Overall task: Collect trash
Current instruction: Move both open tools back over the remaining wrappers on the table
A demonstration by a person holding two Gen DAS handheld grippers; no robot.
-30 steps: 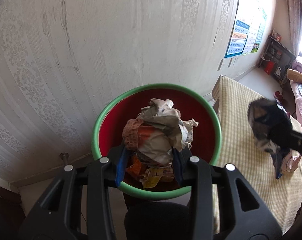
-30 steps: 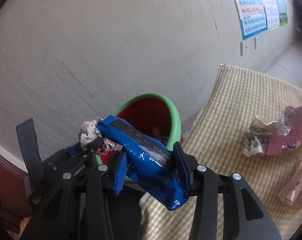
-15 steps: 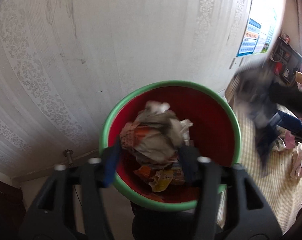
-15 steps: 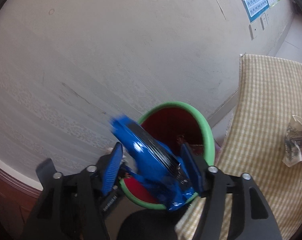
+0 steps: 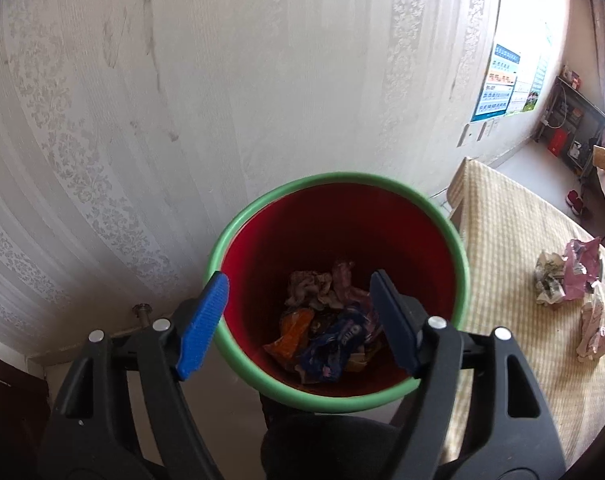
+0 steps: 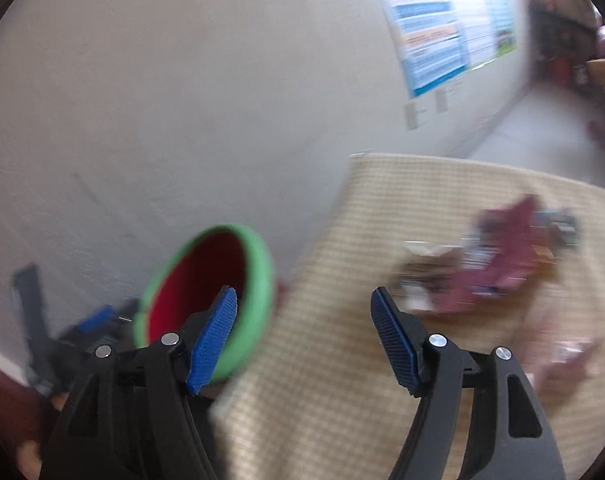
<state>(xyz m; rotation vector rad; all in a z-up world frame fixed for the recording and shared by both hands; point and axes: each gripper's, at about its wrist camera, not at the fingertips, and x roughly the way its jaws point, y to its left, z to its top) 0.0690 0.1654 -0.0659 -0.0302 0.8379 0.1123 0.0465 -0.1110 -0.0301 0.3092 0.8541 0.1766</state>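
Observation:
A red bin with a green rim (image 5: 338, 178) stands by the wall; it also shows in the right wrist view (image 6: 258, 264). Inside lie crumpled paper (image 5: 312, 286), an orange wrapper (image 5: 292, 330) and a blue wrapper (image 5: 334, 342). My left gripper (image 5: 298, 320) is open and empty, right above the bin. My right gripper (image 6: 304, 336) is open and empty, over the checked cloth (image 6: 342, 320) right of the bin. More trash lies on the cloth: a pink wrapper (image 5: 580, 268), crumpled paper (image 5: 548, 284) and a pale pink piece (image 5: 592, 326). The right view is blurred.
The patterned wall (image 5: 222, 80) is close behind the bin. Posters (image 5: 500, 80) hang on it further right. A dark shelf (image 5: 570, 120) stands at the far end of the room. A metal stud (image 5: 142, 310) sticks out near the skirting.
Both grippers opened. The crumpled paper and the blue wrapper dropped into the bin. My right gripper has swung right, away from the bin and toward the cloth.

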